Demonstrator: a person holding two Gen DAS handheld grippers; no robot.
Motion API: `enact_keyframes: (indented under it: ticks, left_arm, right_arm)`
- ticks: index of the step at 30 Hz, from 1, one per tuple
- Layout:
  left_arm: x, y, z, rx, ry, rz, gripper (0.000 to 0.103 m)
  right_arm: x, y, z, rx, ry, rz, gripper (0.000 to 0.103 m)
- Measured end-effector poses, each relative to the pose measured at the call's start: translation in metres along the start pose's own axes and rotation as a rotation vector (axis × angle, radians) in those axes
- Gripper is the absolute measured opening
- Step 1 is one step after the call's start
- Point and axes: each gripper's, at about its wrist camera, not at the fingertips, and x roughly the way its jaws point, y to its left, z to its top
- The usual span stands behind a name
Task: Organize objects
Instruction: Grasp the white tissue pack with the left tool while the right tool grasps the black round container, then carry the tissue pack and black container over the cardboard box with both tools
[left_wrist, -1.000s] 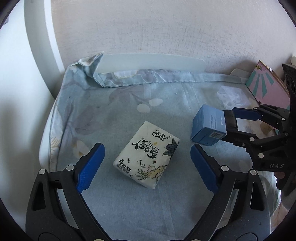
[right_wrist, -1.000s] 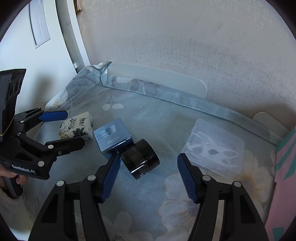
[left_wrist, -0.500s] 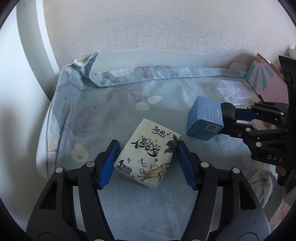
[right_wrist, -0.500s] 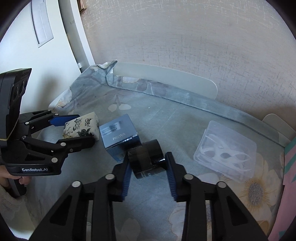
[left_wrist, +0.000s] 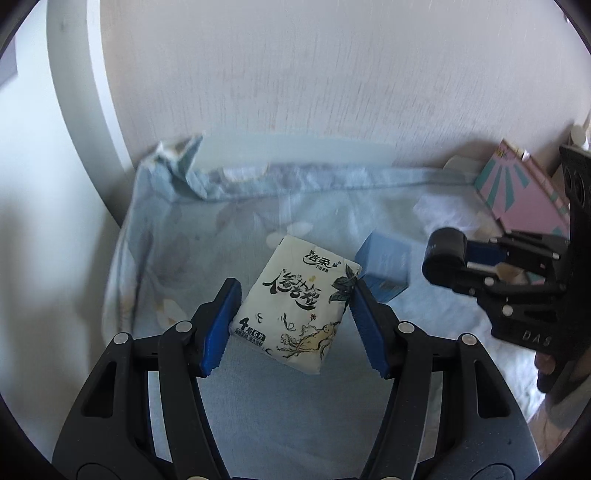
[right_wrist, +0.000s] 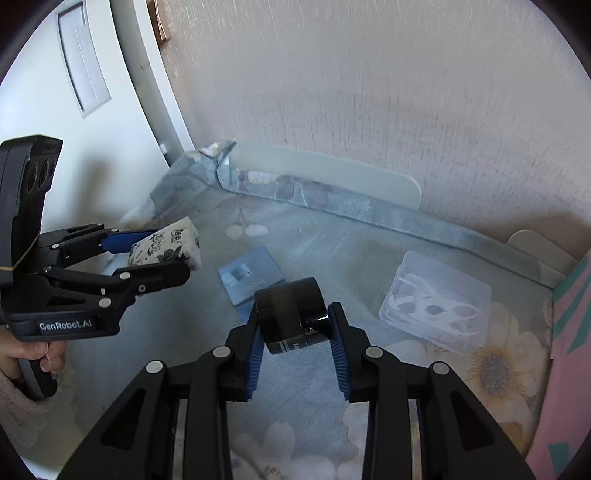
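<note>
L gripper (left_wrist: 293, 308): clenched on tissue pack (left_wrist: 295, 308), blue pads on both long sides. Vs. 1.0 s ago: jaws were wide apart w/ pack lying on the cloth; now pack is raised off the flowered cloth (left_wrist: 221, 406), per right wrist view. Pack long axis runs approx. along the fingers, tilted slightly right; printed face toward camera, top edge pointing to the far wall.

R gripper (right_wrist: 295, 332): clenched on black jar (right_wrist: 286, 314). Vs. 1.0 s ago: jaws were spread w/ jar touching the blue box (right_wrist: 251, 273); now jar is lifted clear, box left on cloth behind it. Jar lies sideways in the grip, cyl. axis crosswise-diagonal, one flat end toward near-left.

Outward: clear plastic case (right_wrist: 439, 314) on cloth to the right, pink carton (left_wrist: 524, 199) at far right edge.
</note>
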Motion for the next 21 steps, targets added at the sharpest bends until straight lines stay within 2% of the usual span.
enact_keyframes:
  ticks: [12, 21]
  left_arm:
    - [-0.063, -0.036, 0.053, -0.001, -0.037, -0.015, 0.058]
    - [-0.084, -0.079, 0.086, 0.034, -0.051, -0.067, 0.058]
  right_arm:
    - [-0.08, 0.002, 0.027, 0.054, -0.019, -0.01, 0.031]
    - [-0.138, -0.024, 0.034, 0.133, -0.053, -0.068, 0.031]
